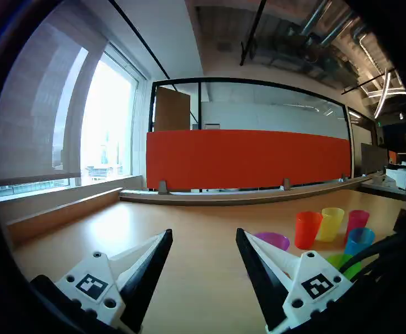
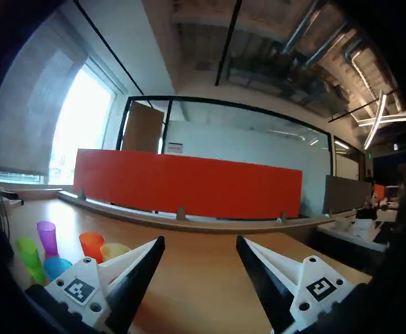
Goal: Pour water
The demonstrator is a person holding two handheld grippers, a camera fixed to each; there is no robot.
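In the left gripper view my left gripper (image 1: 204,236) is open above the wooden table (image 1: 203,222), nothing between its fingers. To its right stand several plastic cups: a purple cup (image 1: 273,240), an orange cup (image 1: 307,229), a yellow cup (image 1: 331,223), a pink cup (image 1: 357,220), a blue cup (image 1: 360,241) and a green cup (image 1: 342,261) partly behind the right finger. In the right gripper view my right gripper (image 2: 200,244) is open and empty. Left of it stand a purple cup (image 2: 47,237), a green cup (image 2: 30,258), a blue cup (image 2: 57,267), an orange cup (image 2: 92,245) and a yellow cup (image 2: 114,251).
An orange partition (image 1: 247,158) runs along the table's far edge. A bright window (image 1: 103,133) with a low sill lies to the left. Desks with office gear (image 2: 364,222) stand at the far right.
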